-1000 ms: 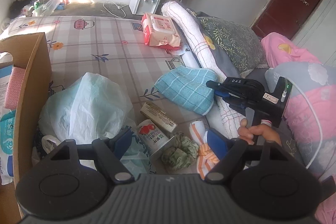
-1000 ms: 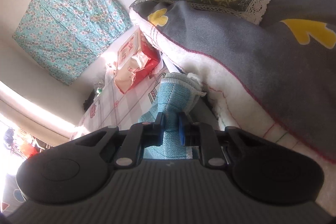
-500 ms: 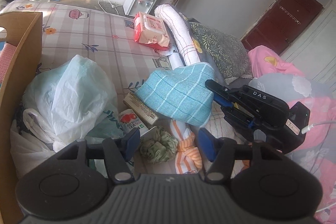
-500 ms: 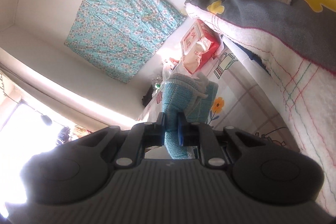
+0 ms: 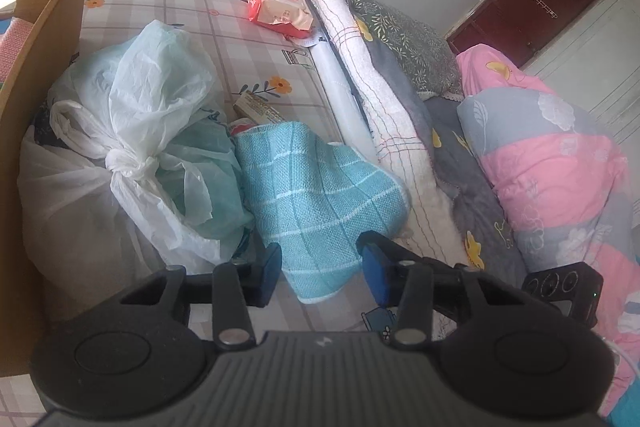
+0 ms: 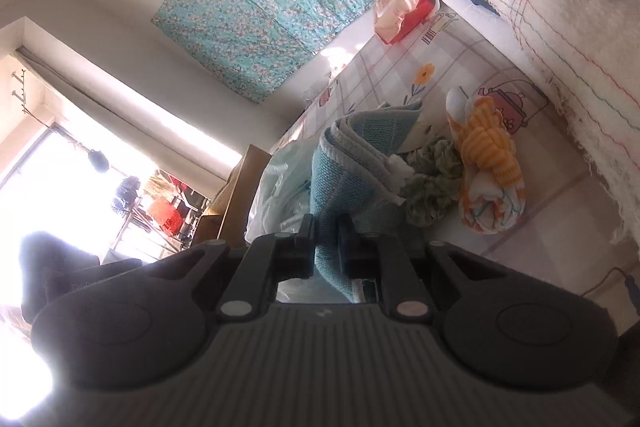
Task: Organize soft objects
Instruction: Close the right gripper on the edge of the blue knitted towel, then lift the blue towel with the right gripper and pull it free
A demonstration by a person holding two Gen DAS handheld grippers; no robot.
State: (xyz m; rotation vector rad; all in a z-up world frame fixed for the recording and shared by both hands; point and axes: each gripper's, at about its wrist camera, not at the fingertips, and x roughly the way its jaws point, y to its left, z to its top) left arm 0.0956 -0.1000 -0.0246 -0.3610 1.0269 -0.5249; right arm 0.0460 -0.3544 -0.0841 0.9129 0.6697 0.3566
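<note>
Between closing left tool (image 5: 321,273), woven teal towel (image 5: 320,195).

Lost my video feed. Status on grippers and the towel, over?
Right gripper shut on blue towel. Left gripper closing, towel's lower corner between its jaws, pads not touching. Plastic bags crowd the left side.

The towel (image 5: 320,195) is woven cloth, matt and coarse, with a stitched hem. The bags (image 5: 132,131) beside it are thin crinkled plastic, faintly shiny and half see-through. The box (image 5: 36,39) wall is plain matt cardboard. The bed sheet (image 5: 224,27) is smooth printed cloth. The blanket (image 5: 384,99) looks fluffy and rough. The tissue pack (image 5: 276,5) has glossy plastic wrapping. The sock (image 6: 488,163) is ribbed knit.
</note>
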